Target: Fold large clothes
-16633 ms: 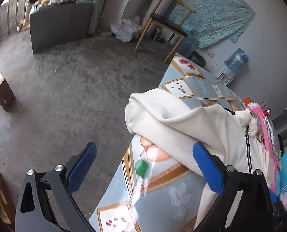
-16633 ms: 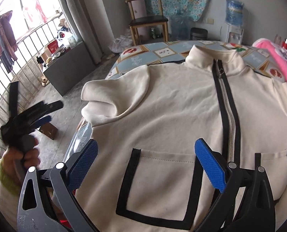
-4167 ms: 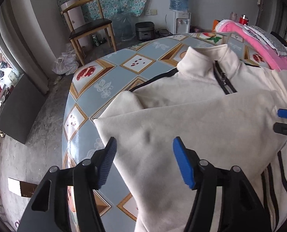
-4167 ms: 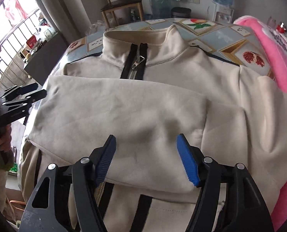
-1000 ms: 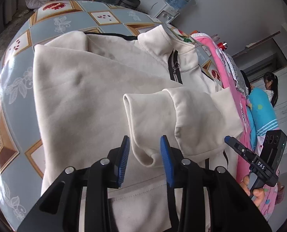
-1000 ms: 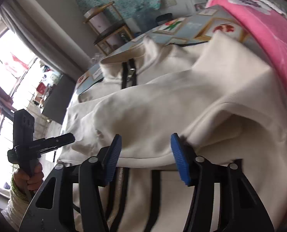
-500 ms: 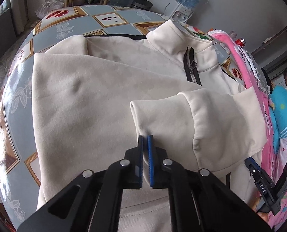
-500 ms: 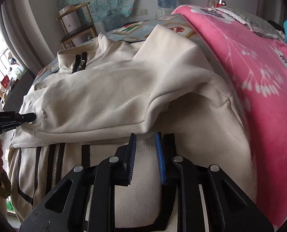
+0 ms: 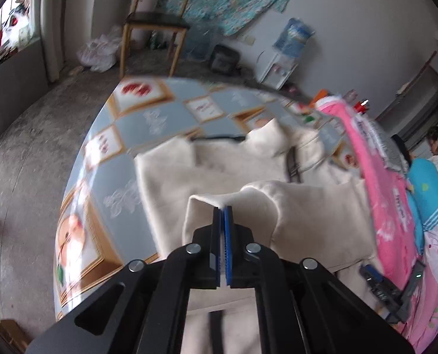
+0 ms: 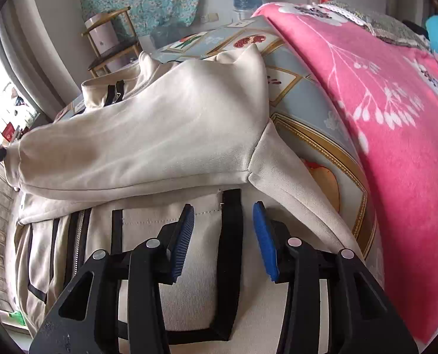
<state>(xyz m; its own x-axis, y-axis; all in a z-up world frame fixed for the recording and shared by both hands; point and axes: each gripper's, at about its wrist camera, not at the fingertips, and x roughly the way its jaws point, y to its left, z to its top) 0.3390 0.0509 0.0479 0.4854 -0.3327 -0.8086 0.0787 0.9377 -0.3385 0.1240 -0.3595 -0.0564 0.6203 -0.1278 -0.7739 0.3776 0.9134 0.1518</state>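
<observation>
Plainly, the cream jacket [image 10: 148, 135] was spread front-up on the table [image 9: 148, 124], filling the middle of both views, with its collar [image 9: 266, 135] toward the top of the frame and its hem toward the cameras. The left gripper [image 9: 222, 212] was seen with its jaws pressed together on the cuff of one sleeve [image 9: 277, 203], which was held raised above the jacket's chest at the centre of the left wrist view. The right gripper [image 10: 223, 230] was seen at the lower centre of its own view, jaws parted to a middling width and opening, with a black pocket band [image 10: 232, 236] below the gap and no cloth pinched between the blue pads. Trouble was judged likeliest at the cuff: only a thin edge of fabric was caught, so it could slip free if the sleeve were pulled hard, and the sleeve would drop in a crumpled heap. A second risk was judged to lie in the pink blanket [image 10: 381, 94] along the right of the frame, just beside the jacket's shoulder, which could be dragged or snagged if that side were folded carelessly. The jacket's long axis was seen running from lower frame to upper frame along the zip [image 10: 77, 236], collar end farthest away, while the lifted sleeve lay crosswise to it, stretched from right to left in the right wrist view.
</observation>
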